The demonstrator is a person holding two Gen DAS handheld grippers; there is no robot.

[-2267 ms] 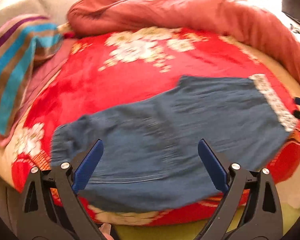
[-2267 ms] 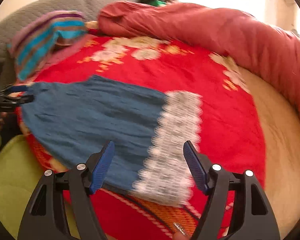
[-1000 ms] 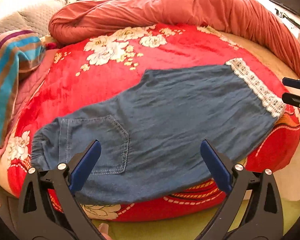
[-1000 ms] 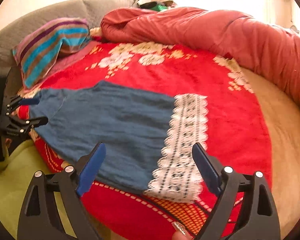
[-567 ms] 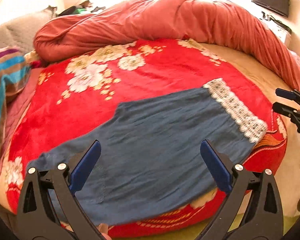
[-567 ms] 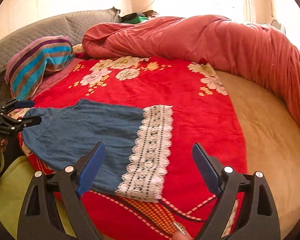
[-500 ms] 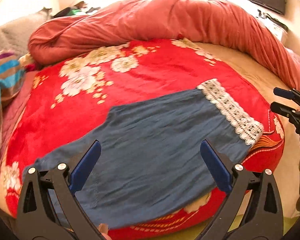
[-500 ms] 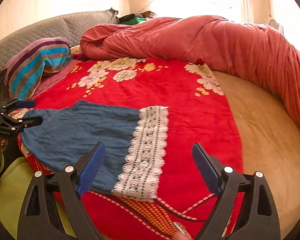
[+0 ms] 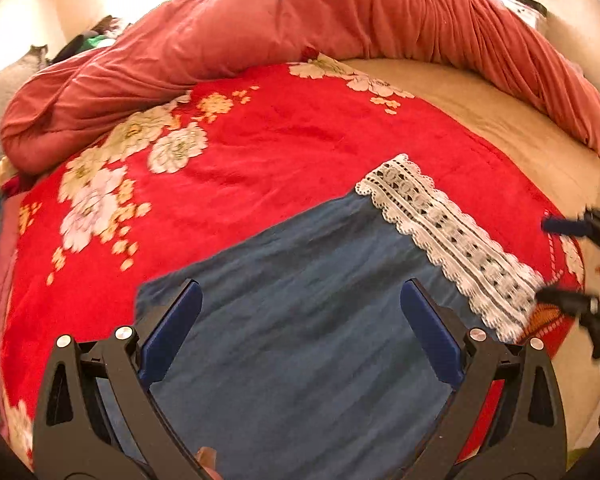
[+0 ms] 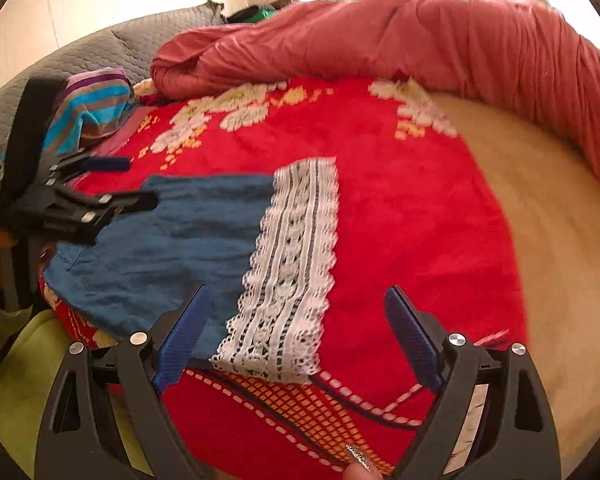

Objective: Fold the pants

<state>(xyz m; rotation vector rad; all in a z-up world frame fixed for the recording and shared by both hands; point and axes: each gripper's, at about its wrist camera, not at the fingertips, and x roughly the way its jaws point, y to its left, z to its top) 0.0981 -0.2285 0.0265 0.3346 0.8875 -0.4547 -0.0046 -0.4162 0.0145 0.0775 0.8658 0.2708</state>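
Observation:
The blue pants [image 9: 300, 320] lie flat on a red flowered blanket [image 9: 260, 152] near the bed's front edge. Their white lace hem [image 9: 452, 248] points right. My left gripper [image 9: 300, 336] is open and empty, low over the middle of the pants. My right gripper [image 10: 296, 336] is open and empty, just above the lace hem [image 10: 292, 272] at its near end. The right gripper also shows in the left wrist view [image 9: 572, 264] at the right edge, and the left gripper in the right wrist view [image 10: 112, 184] over the waist end of the pants [image 10: 172, 240].
A rolled salmon-red duvet [image 9: 340, 24] curves along the far side of the bed. A striped pillow [image 10: 92, 108] and grey quilted cushion [image 10: 100, 48] lie at the far left. Bare beige sheet [image 10: 540, 240] is on the right. Green floor [image 10: 16, 380] lies below the bed edge.
Both grippers have moved in closer and lower over the pants, the left toward the middle, the right toward the lace hem. The pants lie as before.

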